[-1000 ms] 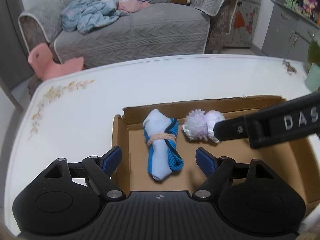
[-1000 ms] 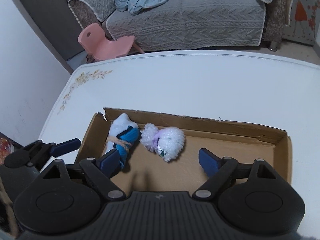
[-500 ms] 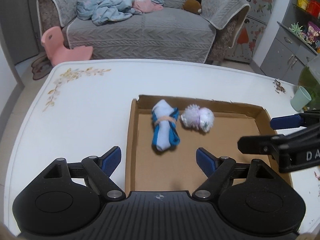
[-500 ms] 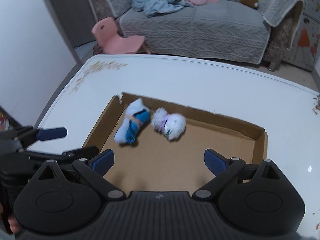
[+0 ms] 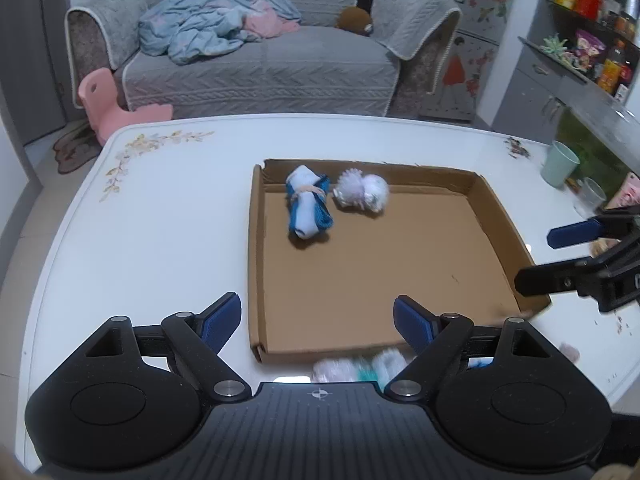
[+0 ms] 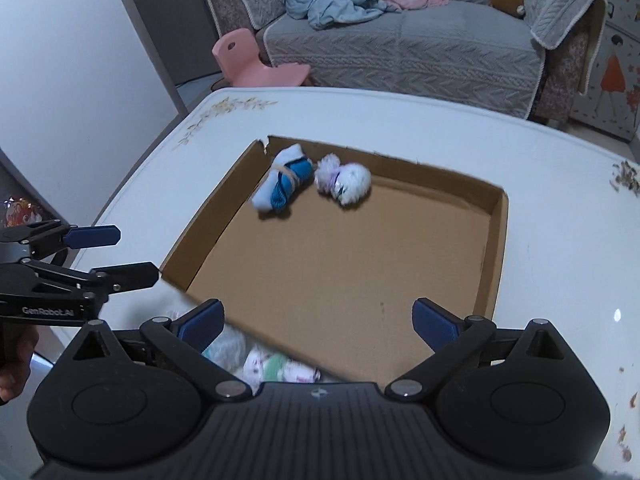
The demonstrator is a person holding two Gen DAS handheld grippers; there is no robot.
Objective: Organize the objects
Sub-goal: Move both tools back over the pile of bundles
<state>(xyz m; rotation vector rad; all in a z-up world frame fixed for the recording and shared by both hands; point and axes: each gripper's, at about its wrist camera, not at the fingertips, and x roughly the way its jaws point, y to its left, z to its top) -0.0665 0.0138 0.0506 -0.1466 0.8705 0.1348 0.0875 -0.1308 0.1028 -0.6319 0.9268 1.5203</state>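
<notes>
Cardboard tray (image 5: pixel 256 264) on white table (image 5: pixel 152 216): blue-white sock roll (image 5: pixel 307 208) and fluffy white bundle (image 5: pixel 362 194) at far-left corner; left gripper (image 5: pixel 318 320) released, empty; right gripper (image 6: pixel 318 320) opening, empty.

Beyond the white surface (image 5: pixel 160 240), whose corners carry a printed flower pattern (image 5: pixel 152 148), stands a grey sofa (image 5: pixel 264 68) with a crumpled light-blue blanket (image 5: pixel 208 28), a pink cloth (image 5: pixel 268 26) and a brown plush toy (image 5: pixel 354 20) lying on its seat. A small pink chair (image 5: pixel 108 100) sits on the floor just beside the sofa's arm, near a dark patterned mat (image 5: pixel 76 150). At the right edge a pale green cup (image 5: pixel 560 164) stands on the surface, with grey cabinets (image 5: pixel 532 100) and a shelf of colourful packets (image 5: pixel 596 56) behind it.
</notes>
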